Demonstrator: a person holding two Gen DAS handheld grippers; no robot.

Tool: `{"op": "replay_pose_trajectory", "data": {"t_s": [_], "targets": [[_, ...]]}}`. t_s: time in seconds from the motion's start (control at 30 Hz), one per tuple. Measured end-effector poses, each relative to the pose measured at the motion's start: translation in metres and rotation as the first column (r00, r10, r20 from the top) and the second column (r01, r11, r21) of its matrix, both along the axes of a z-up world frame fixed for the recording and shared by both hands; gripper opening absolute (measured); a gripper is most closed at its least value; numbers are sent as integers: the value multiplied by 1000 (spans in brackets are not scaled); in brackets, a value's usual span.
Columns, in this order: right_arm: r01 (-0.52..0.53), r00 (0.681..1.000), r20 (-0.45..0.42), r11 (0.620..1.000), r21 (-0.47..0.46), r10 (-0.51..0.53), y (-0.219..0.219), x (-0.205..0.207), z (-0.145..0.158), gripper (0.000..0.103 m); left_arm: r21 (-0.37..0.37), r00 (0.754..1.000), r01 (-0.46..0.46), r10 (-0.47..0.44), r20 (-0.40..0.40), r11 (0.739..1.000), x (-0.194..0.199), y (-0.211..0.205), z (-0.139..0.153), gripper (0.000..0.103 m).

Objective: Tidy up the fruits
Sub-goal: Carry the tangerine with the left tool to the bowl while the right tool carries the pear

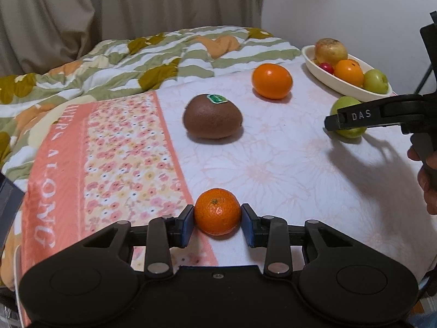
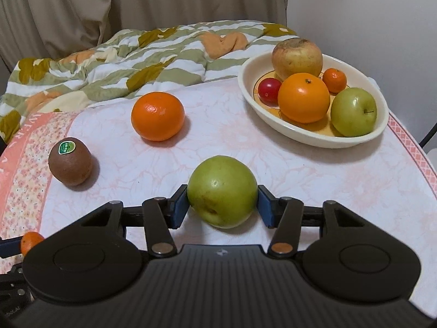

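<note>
My left gripper [image 1: 217, 222] is shut on a small mandarin [image 1: 217, 211] that rests on the tablecloth near the front edge. My right gripper [image 2: 222, 205] is shut on a green apple [image 2: 222, 190], also on the cloth; that gripper [image 1: 338, 121] and apple [image 1: 348, 104] show at the right of the left wrist view. A brown kiwi with a green sticker [image 1: 212, 116] [image 2: 70, 161] and a large orange [image 1: 271, 80] [image 2: 158, 116] lie loose on the cloth. A cream oval bowl [image 2: 275, 121] [image 1: 322, 75] at the back right holds several fruits.
A rumpled green, white and orange quilt [image 1: 136, 60] lies behind the table, with a curtain [image 1: 123, 2] and a white wall [image 1: 341, 5] beyond. The cloth has a pink floral border [image 1: 120, 158] on the left. The table's right edge [image 2: 418, 153] runs just past the bowl.
</note>
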State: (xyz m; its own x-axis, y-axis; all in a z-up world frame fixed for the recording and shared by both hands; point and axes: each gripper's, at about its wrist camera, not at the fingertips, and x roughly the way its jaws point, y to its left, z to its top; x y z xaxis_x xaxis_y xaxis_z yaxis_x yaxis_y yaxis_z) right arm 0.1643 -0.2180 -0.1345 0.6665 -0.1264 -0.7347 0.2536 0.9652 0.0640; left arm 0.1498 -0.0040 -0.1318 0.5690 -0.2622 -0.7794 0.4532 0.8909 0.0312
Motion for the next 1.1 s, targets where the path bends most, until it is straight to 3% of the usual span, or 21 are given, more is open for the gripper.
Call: {"op": "replay_pose_trajectory", "data": {"t_s": [0.27, 0.6, 0.8, 1.1], "targets": [[-47, 998, 29, 999, 8, 47, 11, -13, 20, 68, -36, 998, -50, 51, 24, 998, -14, 11, 20, 40], [-79, 994, 76, 997, 16, 77, 17, -47, 67, 68, -113, 994, -36, 47, 96, 993, -41, 8, 69, 40], [-69, 993, 95, 997, 32, 66, -2, -71, 98, 68, -167, 987, 12, 15, 157, 986, -53, -11, 102, 40], [-61, 987, 148, 998, 25, 57, -65, -91, 131, 68, -174, 973, 28, 13, 229, 984, -59, -66, 134, 40]]}}
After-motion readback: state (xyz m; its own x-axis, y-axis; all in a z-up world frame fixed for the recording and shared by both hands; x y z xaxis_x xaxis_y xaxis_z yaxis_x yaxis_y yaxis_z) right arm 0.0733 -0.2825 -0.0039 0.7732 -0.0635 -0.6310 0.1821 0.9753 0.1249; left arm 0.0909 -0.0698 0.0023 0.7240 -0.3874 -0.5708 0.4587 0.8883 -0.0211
